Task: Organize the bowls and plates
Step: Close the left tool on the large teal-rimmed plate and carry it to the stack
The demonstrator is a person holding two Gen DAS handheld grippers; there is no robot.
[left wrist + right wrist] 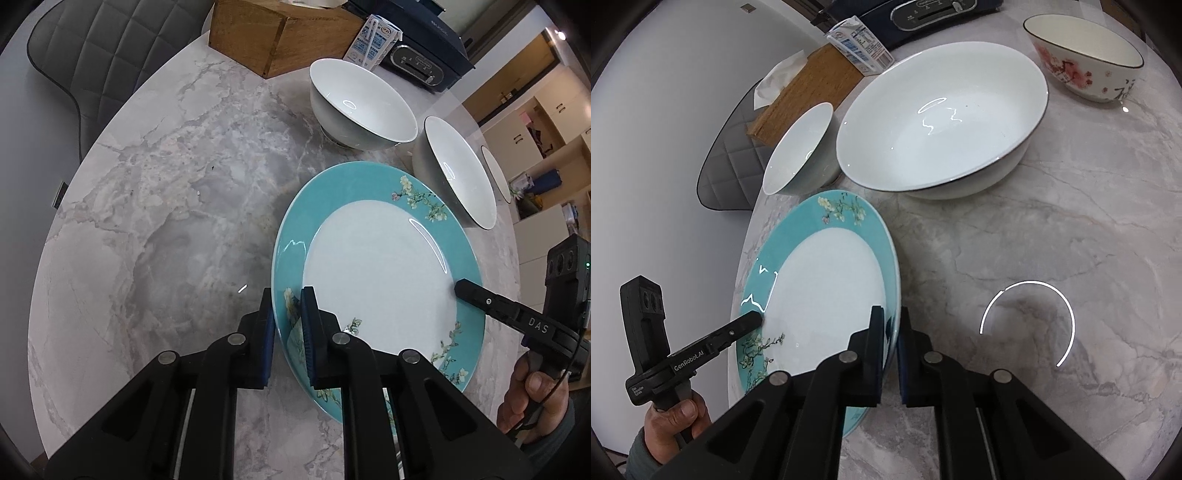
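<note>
A teal-rimmed plate with a white centre and flower sprigs is held tilted over the marble table. My left gripper is shut on its left rim. My right gripper is shut on the opposite rim of the plate; its finger shows in the left wrist view. A small white bowl stands behind the plate. A large white bowl stands next to it, also in the left wrist view. A bowl with red blossoms stands at the far right.
A wooden tissue box, a milk carton and a dark appliance line the table's far edge. A grey quilted chair stands beyond the table. Bare marble lies to the right of the plate.
</note>
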